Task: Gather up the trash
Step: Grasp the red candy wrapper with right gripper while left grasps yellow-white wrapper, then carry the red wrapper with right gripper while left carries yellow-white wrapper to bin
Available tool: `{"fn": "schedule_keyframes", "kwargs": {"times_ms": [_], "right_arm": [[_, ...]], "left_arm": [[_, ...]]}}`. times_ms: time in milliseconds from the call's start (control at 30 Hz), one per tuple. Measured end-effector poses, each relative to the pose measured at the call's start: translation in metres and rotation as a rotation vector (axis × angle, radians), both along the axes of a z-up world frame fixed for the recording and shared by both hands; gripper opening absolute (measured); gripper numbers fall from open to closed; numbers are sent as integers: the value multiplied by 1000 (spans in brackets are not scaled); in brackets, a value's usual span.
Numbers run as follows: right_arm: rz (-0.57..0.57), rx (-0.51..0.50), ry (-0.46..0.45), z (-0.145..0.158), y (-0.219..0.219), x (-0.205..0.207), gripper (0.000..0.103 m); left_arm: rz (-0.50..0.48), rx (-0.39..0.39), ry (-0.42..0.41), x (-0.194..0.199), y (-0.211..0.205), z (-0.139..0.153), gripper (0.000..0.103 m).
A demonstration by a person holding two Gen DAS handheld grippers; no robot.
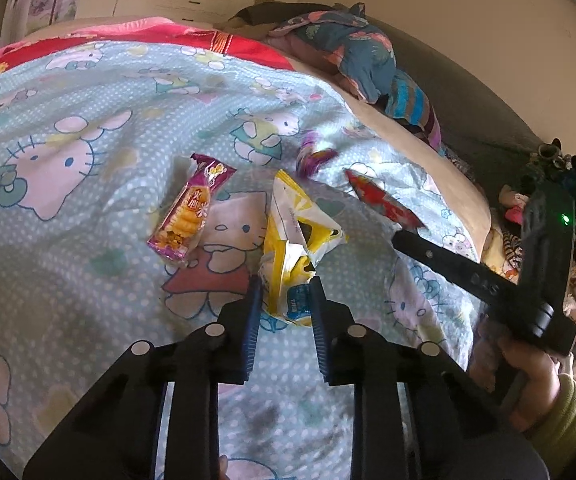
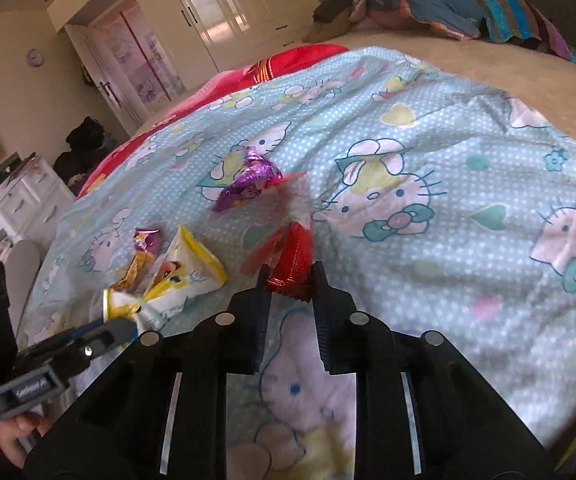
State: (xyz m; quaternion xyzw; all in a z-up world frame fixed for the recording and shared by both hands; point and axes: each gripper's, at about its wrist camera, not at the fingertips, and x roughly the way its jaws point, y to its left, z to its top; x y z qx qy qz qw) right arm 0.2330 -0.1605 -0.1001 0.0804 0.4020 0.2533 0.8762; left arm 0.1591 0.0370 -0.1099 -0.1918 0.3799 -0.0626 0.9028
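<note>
Both claws pinching wrappers on the bed.
I see left gripper (image 1: 283, 294) clamping yellow wrapper (image 1: 294, 240), right gripper (image 2: 290, 280) clamping red wrapper (image 2: 294, 260), both low-centre; thin edge grips may slip on lifting.

The bed cover (image 1: 87, 128) is soft matt cloth, creased, printed with cartoon cats on dotted pale blue. On it the yellow-and-white wrapper (image 1: 292, 240), the red wrapper (image 2: 294, 264), the small purple wrapper (image 2: 247, 186) and the purple snack packet (image 1: 189, 212) are thin crinkled plastic film, the red and small purple ones shiny like foil. Both grippers are matt black plastic with ribbed blue pads (image 1: 249, 320), and the far wardrobe doors (image 2: 215, 8) are glossy cream.
</note>
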Motion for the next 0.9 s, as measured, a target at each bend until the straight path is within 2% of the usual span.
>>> {"fn": "schedule_keyframes", "kwargs": {"times_ms": [300,667,833,900], "right_arm": [[-29,14,-51,19,-27,-30,15],[-96,48,-78,38,-69,-58,15],[-123,57,-95,46,-86,-70,15],[-132,61,-98,48,-92,-72,15]], "left_arm": [[-54,24,-57,-11,-8,21,20],[-103,29,-158,-24,-28,60,16],[-127,39,-191,-29,-40,75,9],[-143,69,-200,-30,-50,79,8]]}}
